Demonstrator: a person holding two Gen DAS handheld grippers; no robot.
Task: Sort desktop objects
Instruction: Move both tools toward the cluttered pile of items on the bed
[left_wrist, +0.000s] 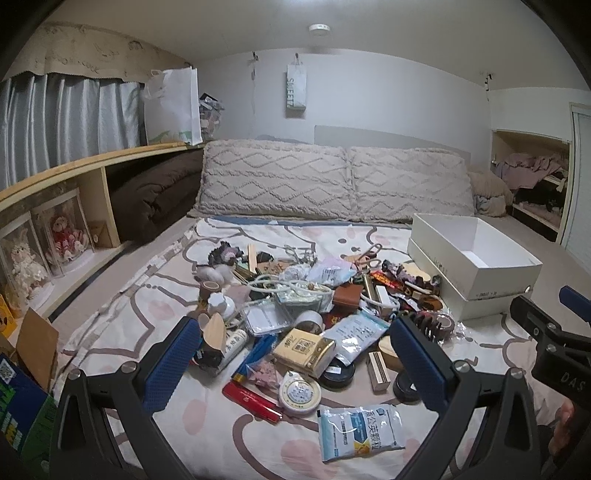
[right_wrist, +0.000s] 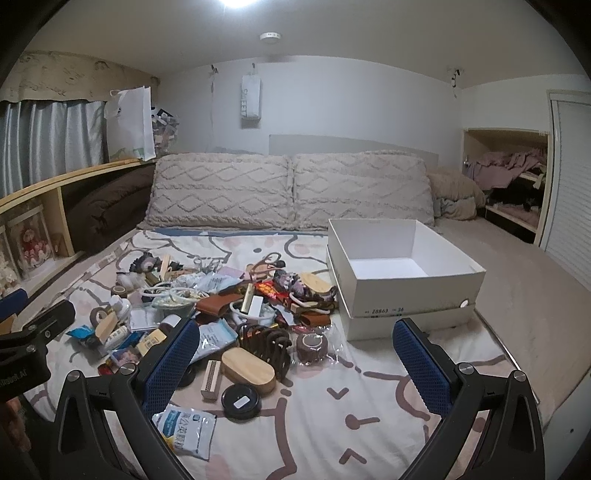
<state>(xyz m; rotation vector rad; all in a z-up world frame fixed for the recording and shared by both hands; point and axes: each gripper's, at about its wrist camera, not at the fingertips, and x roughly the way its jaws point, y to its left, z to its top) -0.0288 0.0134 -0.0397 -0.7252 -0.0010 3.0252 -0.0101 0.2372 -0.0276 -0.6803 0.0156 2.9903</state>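
Left gripper (left_wrist: 295, 363) hovers with fingers spread wide and empty over a heap of small desktop clutter (left_wrist: 306, 306) on the patterned bedsheet (right_wrist: 369, 387). Right gripper (right_wrist: 295, 360) is likewise splayed and empty, the empty white box (right_wrist: 406, 273) just right of the heap. Sorting seems barely begun; next likely means pinching one near item, perhaps the white sachet (left_wrist: 360, 432)

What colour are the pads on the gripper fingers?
Blue, with a textured mesh-like surface, on black frames; the right gripper pads show best in the right wrist view.

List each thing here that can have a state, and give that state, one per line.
White box: open, nothing inside.
Left gripper: open, holding nothing.
Right gripper: open, holding nothing.
Curtain: drawn shut.
Brown blanket: folded in the shelf.
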